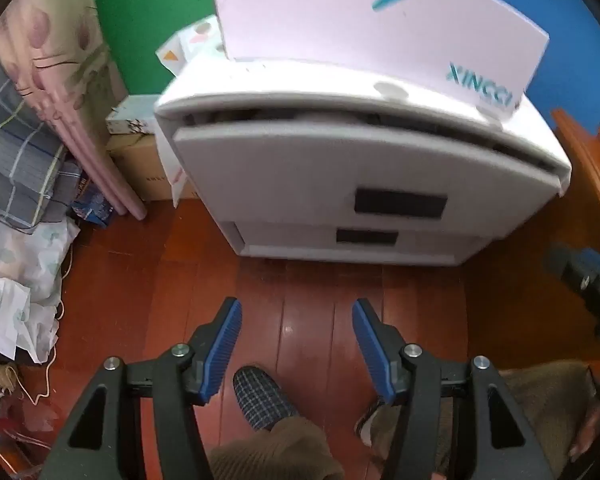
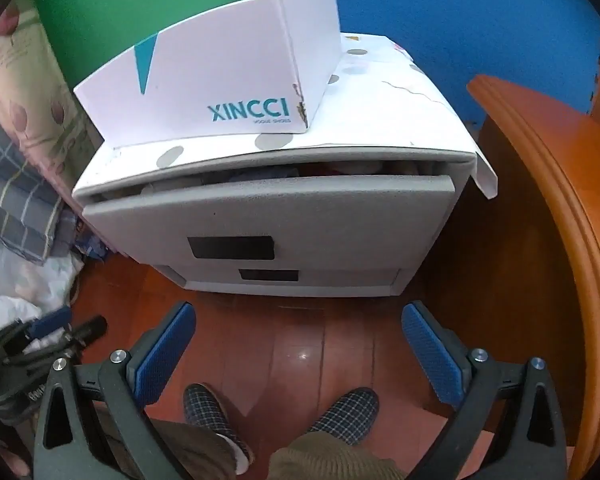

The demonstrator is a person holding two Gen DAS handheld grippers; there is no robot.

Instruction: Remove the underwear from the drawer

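The top drawer (image 2: 268, 216) sits at 12 o'clock, barely ajar, with clothes, likely the underwear (image 2: 340, 169), showing in the gap. Both the left gripper (image 1: 297, 344) and right gripper (image 2: 299, 346) hang released, holding nothing. Best to hook the handle slot (image 2: 231, 247) and pull straight out before reaching in.

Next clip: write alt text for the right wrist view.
A small white two-drawer cabinet stands on a reddish wooden floor, its top drawer slightly ajar with bunched clothing showing in the gap. A white cardboard XINCCI shoebox sits on top. The right claw, blue-padded, hangs open and empty above plaid slippers.
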